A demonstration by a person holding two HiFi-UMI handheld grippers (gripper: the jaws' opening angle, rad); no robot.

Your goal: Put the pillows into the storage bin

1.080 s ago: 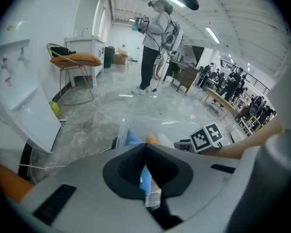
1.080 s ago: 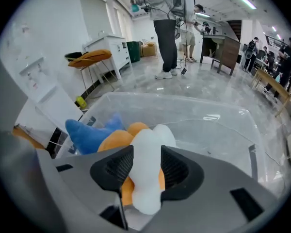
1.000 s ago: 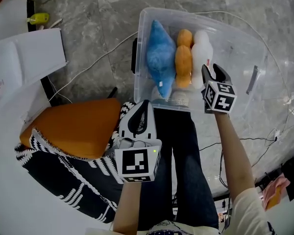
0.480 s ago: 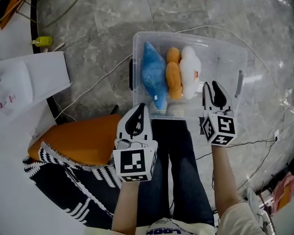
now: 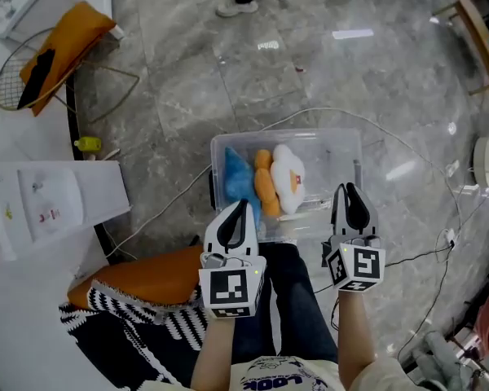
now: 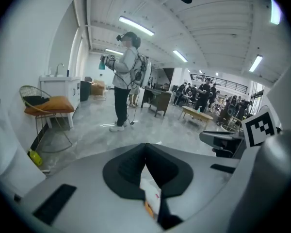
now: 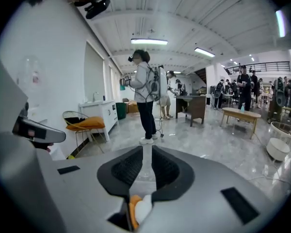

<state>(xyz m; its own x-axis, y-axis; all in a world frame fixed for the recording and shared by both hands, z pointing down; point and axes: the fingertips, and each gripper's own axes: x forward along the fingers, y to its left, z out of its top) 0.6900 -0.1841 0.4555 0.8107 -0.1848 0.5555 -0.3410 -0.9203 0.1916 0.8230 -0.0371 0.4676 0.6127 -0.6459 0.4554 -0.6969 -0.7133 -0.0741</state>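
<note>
A clear plastic storage bin (image 5: 342,141) stands on the grey floor ahead of my knees. Inside it lie a blue pillow (image 5: 236,184), an orange pillow (image 5: 266,192) and a white pillow (image 5: 288,177), side by side. Both grippers hang high above the bin's near edge, holding nothing. The left gripper (image 5: 242,205) is shut, its tips meeting (image 6: 145,145). The right gripper (image 5: 348,188) has just been closing and keeps a narrow gap (image 7: 147,148) with nothing between its pads. In the right gripper view, bits of the orange and white pillows (image 7: 138,210) show below the jaws.
An orange cushion (image 5: 151,277) lies on a black-and-white patterned cloth (image 5: 138,324) at my left. A white box (image 5: 49,206) and a wire chair (image 5: 61,47) stand further left. Cables (image 5: 171,210) cross the floor. A person (image 6: 123,81) stands further off.
Both grippers have lifted well up from the bin, which now looks smaller and farther away. The right gripper's jaws have narrowed. The pillows have stayed in place.
</note>
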